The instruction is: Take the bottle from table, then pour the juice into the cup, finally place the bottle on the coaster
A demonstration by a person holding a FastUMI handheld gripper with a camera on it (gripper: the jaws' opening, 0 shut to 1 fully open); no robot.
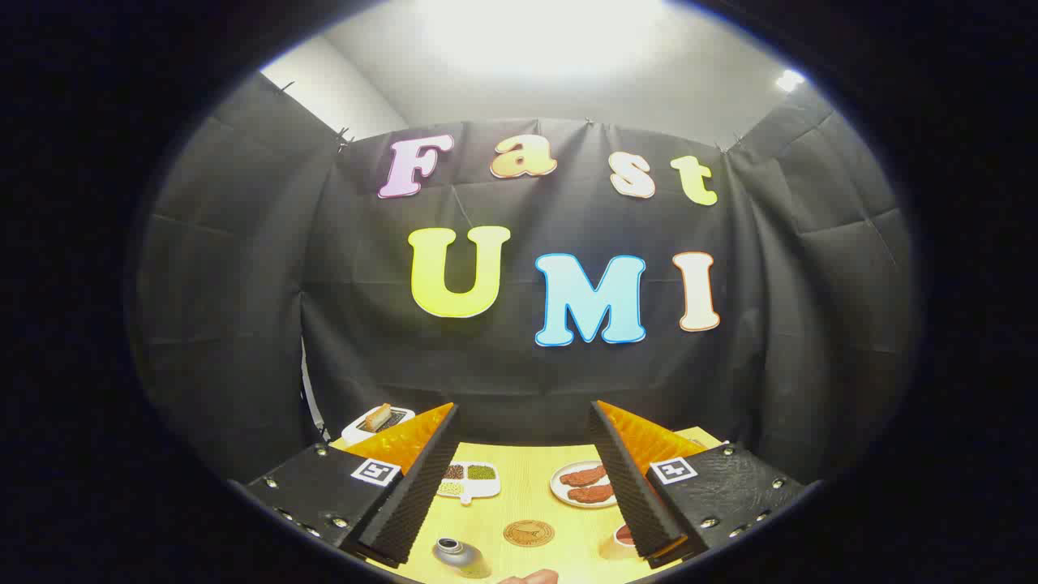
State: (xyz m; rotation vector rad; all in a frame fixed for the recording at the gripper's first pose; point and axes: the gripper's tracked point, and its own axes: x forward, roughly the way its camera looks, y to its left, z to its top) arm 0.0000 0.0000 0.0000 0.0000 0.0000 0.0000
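Above the yellow table [519,495], the gripper [523,478] hangs with its fingers spread wide — nothing between them, nothing touched. Bottle [459,556]: silvery, capped, below the fingers at about 7 o'clock, near the left finger's tip but apart from it. Round brown coaster [528,533] lies between the fingers, just right of the bottle. Cup [620,538] at 5 o'clock, partly hidden by the right finger. Farther off — a white divided dish [469,480] of grains at 11 o'clock, a white plate [581,483] with reddish pieces at 1 o'clock.
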